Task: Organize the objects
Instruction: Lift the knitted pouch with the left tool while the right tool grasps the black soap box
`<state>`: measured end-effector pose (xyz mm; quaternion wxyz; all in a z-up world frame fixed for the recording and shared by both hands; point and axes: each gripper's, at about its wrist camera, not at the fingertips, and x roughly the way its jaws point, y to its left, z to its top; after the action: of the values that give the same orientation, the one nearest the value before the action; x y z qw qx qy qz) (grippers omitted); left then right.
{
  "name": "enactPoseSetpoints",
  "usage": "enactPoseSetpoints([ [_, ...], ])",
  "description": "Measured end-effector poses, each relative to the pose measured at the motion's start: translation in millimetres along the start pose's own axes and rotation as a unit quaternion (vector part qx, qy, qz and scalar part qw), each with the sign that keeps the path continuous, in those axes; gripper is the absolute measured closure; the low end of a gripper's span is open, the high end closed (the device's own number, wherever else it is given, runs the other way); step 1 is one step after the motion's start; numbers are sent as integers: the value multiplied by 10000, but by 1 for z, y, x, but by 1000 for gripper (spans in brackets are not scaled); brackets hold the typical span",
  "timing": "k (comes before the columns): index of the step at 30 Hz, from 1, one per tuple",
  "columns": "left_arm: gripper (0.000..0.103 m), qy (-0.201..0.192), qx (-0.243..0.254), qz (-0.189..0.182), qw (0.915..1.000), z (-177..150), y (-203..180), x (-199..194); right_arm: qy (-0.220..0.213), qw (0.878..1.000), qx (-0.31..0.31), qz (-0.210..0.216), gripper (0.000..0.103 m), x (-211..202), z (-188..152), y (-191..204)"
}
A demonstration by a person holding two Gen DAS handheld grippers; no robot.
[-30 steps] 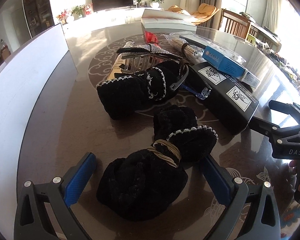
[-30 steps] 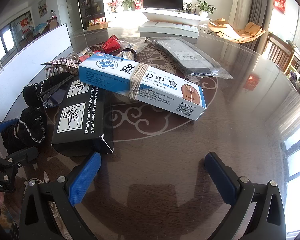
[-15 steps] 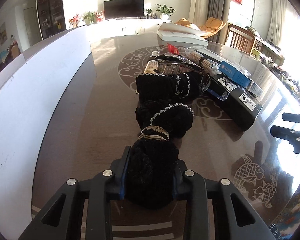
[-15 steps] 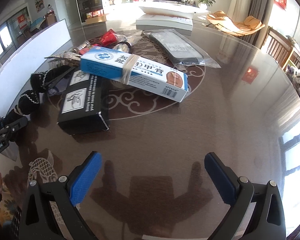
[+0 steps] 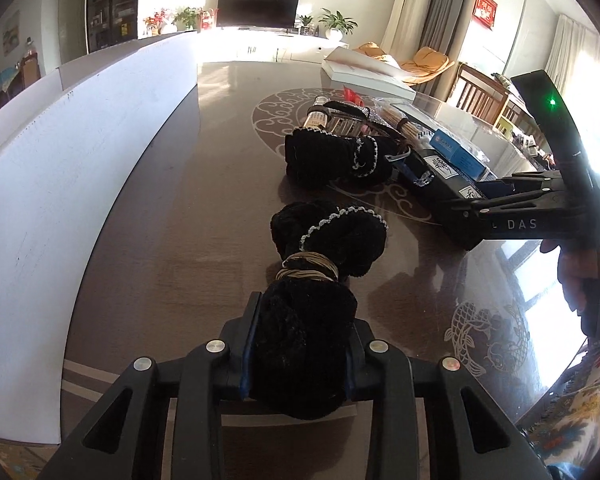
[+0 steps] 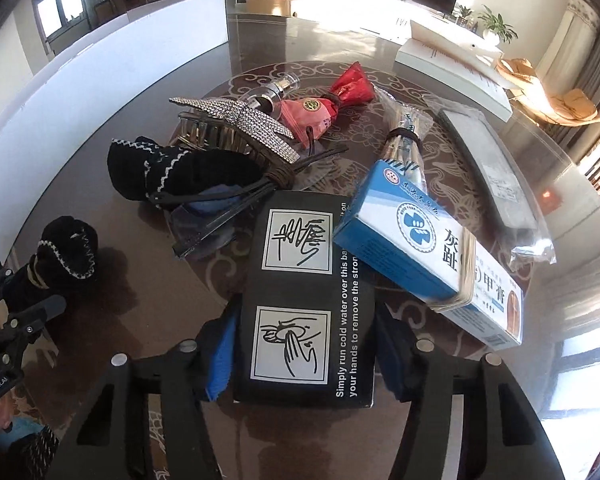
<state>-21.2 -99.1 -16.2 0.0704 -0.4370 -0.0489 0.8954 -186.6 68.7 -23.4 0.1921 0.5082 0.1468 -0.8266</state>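
Observation:
My left gripper (image 5: 300, 344) is shut on a black knitted bundle (image 5: 324, 264) tied with tan rubber bands; it rests on the dark table and also shows in the right wrist view (image 6: 60, 256). My right gripper (image 6: 304, 344) is closed around the near end of a black box (image 6: 304, 296) with hand-washing pictures; the box also shows in the left wrist view (image 5: 448, 196). A blue and white ointment box (image 6: 432, 256) leans on the black box. A second black knitted bundle (image 6: 172, 168) lies further back.
A white board (image 5: 80, 152) stands along the table's left edge. Behind the boxes lie a rhinestone hair clip (image 6: 236, 120), a red pouch (image 6: 332, 100), a small bottle (image 6: 276, 92), a bagged grey item (image 6: 488, 164) and a white box (image 6: 452, 60).
My right gripper has moved left and forward onto the black box and closed around it. My left gripper stays shut on the black bundle and has drawn back slightly.

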Motion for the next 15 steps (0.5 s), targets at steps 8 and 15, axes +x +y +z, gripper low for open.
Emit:
enactPoseSetpoints([
  [8, 72, -262, -361, -430, 9981, -17, 6, -19, -30, 9980, 459, 437, 44, -44, -58, -4],
  [15, 72, -473, -444, -506, 9966, -1, 6, -39, -383, 9623, 1779, 2020, 44, -65, -61, -22],
])
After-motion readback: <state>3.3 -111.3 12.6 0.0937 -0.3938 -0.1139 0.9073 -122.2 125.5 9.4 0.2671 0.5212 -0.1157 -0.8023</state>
